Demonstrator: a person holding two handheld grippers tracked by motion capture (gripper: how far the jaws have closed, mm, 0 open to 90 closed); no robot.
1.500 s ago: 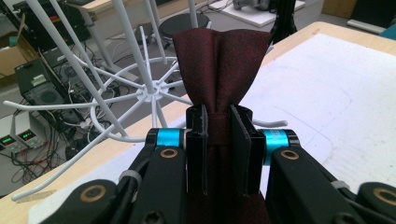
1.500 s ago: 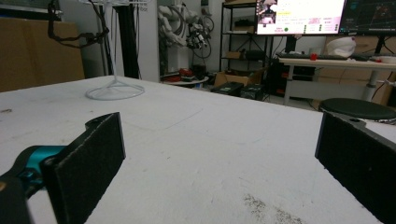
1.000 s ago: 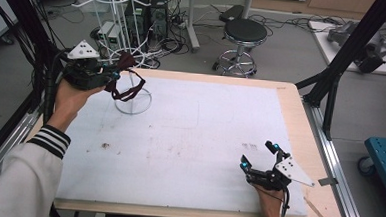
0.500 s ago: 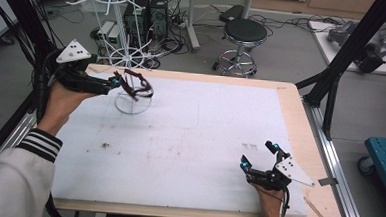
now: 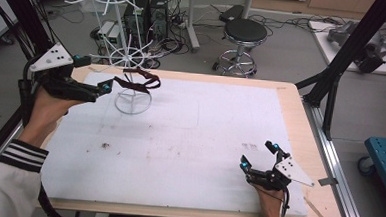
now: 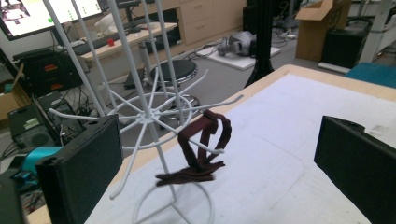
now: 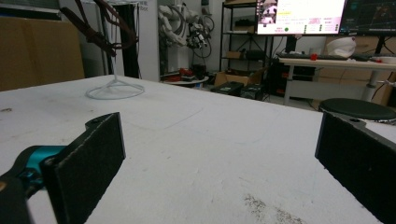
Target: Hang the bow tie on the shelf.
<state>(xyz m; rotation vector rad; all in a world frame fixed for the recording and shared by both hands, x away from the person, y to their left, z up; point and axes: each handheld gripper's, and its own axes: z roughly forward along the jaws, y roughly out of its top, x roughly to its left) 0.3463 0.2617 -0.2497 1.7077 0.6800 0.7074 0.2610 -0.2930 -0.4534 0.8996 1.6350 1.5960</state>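
A dark red band [image 6: 203, 144] hangs on the white wire stand [image 5: 131, 60]. The left tool [image 5: 90, 78] is spread apart just beside the stand. The right tool [image 5: 259, 155] is spread apart too, far from the stand on the white surface [image 5: 194, 138].

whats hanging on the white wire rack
A dark red strap hangs looped over one prong of the white wire rack, above its ring base. How it is fastened cannot be seen.
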